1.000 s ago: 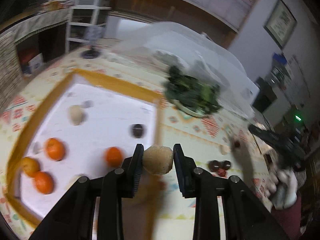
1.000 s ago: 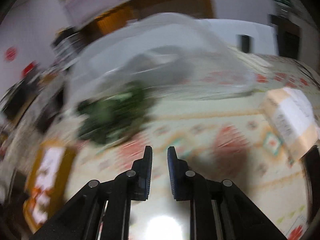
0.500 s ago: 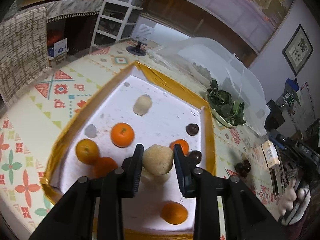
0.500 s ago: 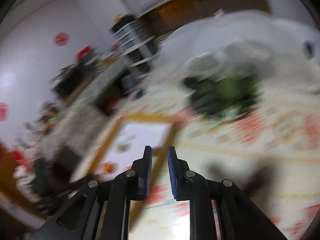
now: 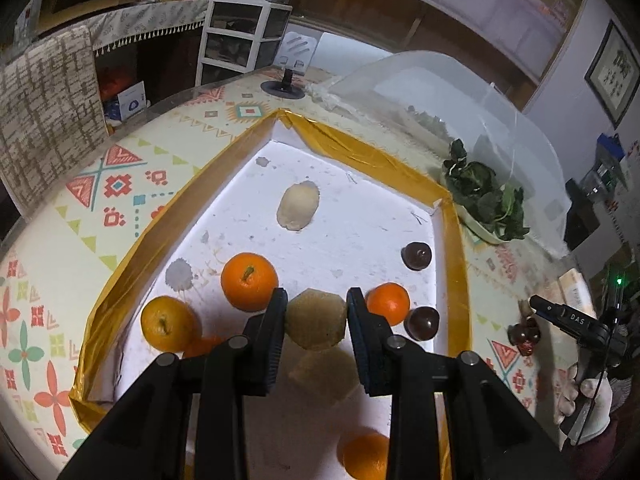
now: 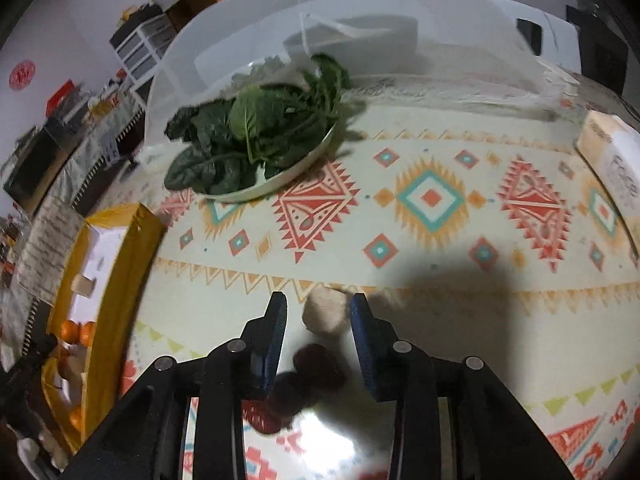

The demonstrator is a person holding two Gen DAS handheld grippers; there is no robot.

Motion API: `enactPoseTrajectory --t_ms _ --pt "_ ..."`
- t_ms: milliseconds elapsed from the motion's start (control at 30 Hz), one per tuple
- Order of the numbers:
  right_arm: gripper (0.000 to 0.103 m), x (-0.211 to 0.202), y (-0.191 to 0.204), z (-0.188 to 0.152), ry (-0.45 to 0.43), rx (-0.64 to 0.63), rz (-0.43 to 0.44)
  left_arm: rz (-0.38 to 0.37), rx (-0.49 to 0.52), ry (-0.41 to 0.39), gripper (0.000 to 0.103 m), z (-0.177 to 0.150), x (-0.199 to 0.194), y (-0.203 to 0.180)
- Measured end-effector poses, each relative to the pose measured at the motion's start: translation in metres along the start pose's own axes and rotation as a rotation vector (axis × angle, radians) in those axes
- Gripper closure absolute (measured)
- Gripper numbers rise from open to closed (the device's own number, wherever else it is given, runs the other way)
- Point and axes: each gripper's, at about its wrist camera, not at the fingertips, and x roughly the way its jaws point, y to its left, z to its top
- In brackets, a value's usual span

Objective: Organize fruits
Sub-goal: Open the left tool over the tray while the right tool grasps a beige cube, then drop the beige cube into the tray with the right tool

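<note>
My left gripper [image 5: 316, 324] is shut on a tan round fruit [image 5: 316, 324] and holds it above the white tray with gold rim [image 5: 360, 152]. In the tray lie several oranges [image 5: 249, 286], another tan fruit [image 5: 298, 205] and two dark fruits [image 5: 416, 255]. My right gripper [image 6: 318, 322] is open above the patterned tablecloth, its fingers on either side of a tan fruit [image 6: 325, 314] that lies on the cloth. Dark red fruits [image 6: 316, 360] lie just below it, partly hidden by the fingers.
A plate of green leaves [image 6: 256, 140] stands under a clear dome cover [image 6: 360, 32] at the back. A cardboard box [image 6: 612, 156] is at the right edge. The tray's gold rim [image 6: 120, 260] shows at the left in the right wrist view.
My left gripper has moved with the tan fruit from beside the tray to over its middle. My right gripper has opened and swung down over the tan fruit on the cloth.
</note>
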Motion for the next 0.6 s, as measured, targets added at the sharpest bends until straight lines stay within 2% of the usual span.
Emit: enactPoseTrajectory --t_ms 67,100,133,200,300,333,400,467,600 --pt "0.068 0.007 0.007 -0.002 0.002 -0.027 -0.031 0.013 0.018 -0.006 0.073 0.002 0.0 -0.005" --pt "0.068 0.007 0.008 -0.002 0.002 -0.042 -0.05 0.014 0.024 -0.006 0.069 0.003 0.001 -0.007" --pt "0.071 0.007 0.011 -0.004 0.0 -0.054 -0.067 0.01 0.028 -0.005 0.065 0.003 0.001 -0.008" --pt "0.071 0.004 0.011 -0.006 -0.008 -0.054 -0.069 0.004 0.031 -0.011 0.043 0.004 -0.002 -0.008" --pt "0.071 -0.011 0.011 -0.005 -0.055 -0.04 -0.063 -0.011 0.018 -0.039 0.034 0.006 -0.014 -0.005" --pt "0.071 -0.018 0.014 -0.004 -0.074 -0.037 -0.05 -0.027 0.01 -0.051 0.032 0.007 -0.02 -0.003" --pt "0.071 -0.033 0.028 -0.001 -0.103 -0.057 -0.008 -0.064 -0.028 -0.073 0.012 0.01 -0.032 0.004" --pt "0.071 -0.047 0.057 -0.001 -0.119 -0.109 0.063 -0.103 -0.081 -0.112 0.008 0.011 -0.047 0.014" --pt "0.071 -0.048 0.127 -0.01 -0.085 -0.222 0.223 -0.161 -0.133 -0.114 0.008 0.01 -0.059 0.023"
